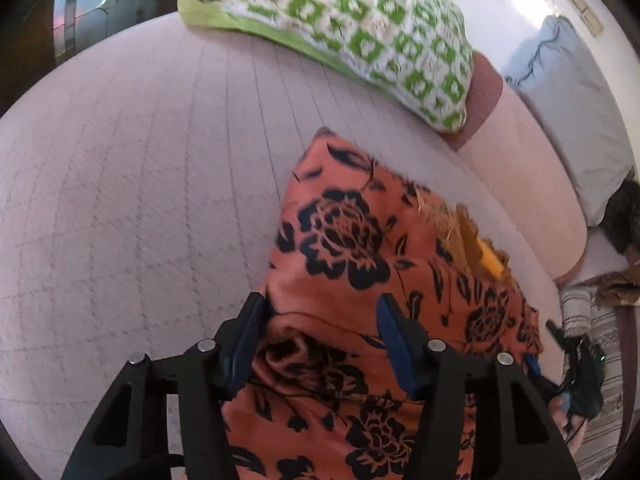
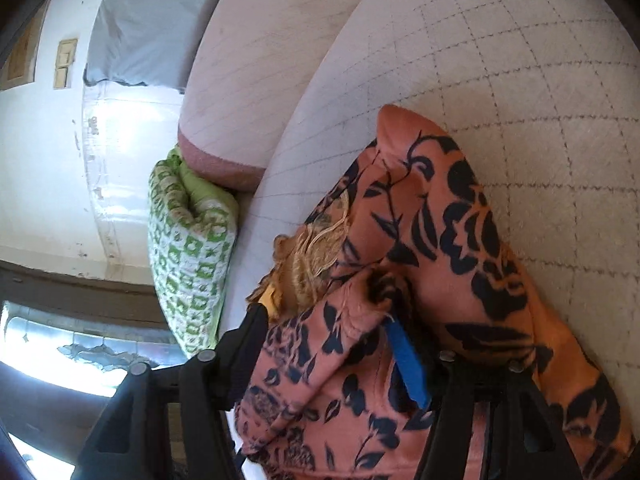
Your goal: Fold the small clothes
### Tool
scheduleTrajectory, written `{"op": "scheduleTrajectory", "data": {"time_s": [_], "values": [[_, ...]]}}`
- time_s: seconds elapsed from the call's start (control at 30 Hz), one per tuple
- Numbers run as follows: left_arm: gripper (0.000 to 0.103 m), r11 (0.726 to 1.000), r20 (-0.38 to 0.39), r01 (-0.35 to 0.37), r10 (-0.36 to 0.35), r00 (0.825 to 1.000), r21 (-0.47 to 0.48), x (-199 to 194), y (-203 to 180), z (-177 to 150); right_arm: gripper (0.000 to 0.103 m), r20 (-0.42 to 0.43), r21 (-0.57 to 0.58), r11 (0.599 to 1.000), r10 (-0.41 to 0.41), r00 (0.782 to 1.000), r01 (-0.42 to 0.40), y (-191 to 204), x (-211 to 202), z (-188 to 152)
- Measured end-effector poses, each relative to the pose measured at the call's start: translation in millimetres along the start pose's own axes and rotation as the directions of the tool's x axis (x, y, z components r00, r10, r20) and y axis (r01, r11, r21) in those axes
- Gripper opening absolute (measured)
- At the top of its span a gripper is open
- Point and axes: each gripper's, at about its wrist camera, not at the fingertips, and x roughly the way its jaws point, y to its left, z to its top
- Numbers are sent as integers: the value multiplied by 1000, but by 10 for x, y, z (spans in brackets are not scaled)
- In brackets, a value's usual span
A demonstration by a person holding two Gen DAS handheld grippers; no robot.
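Both wrist cameras look down close over the garment (image 1: 360,248) (image 2: 460,216) on the bed (image 1: 140,180) (image 2: 540,100), sharing the pillow (image 1: 340,28) (image 2: 188,256).

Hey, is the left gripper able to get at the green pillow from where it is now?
Probably not right away. The left tongs are spread over the orange garment, and the green pillow lies farther off, beyond bare mattress. Nothing blocks that path.

green patterned pillow (image 1: 340,32), quilted mattress (image 1: 140,180), grey pillow (image 1: 576,120)
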Motion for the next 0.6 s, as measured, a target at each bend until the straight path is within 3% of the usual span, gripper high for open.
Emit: {"op": "scheduleTrajectory", "data": {"time_s": [0.13, 0.27, 0.4, 0.6], "values": [[59, 1000, 21, -12, 12, 1000, 9, 11, -57, 0, 53, 21, -31, 999, -37, 999, 38, 33, 69, 29], [59, 999, 23, -47, 47, 999, 8, 105, -36, 1, 18, 26, -28, 996, -90, 996, 90, -54, 87, 58], [59, 985, 51, -161, 158, 986, 63, 307, -135, 26, 12, 37, -29, 996, -80, 996, 81, -68, 23, 57], [59, 976, 59, -197, 192, 980, 89, 336, -181, 43, 9, 140, -201, 979, -8, 990, 36, 409, -270, -52]]}}
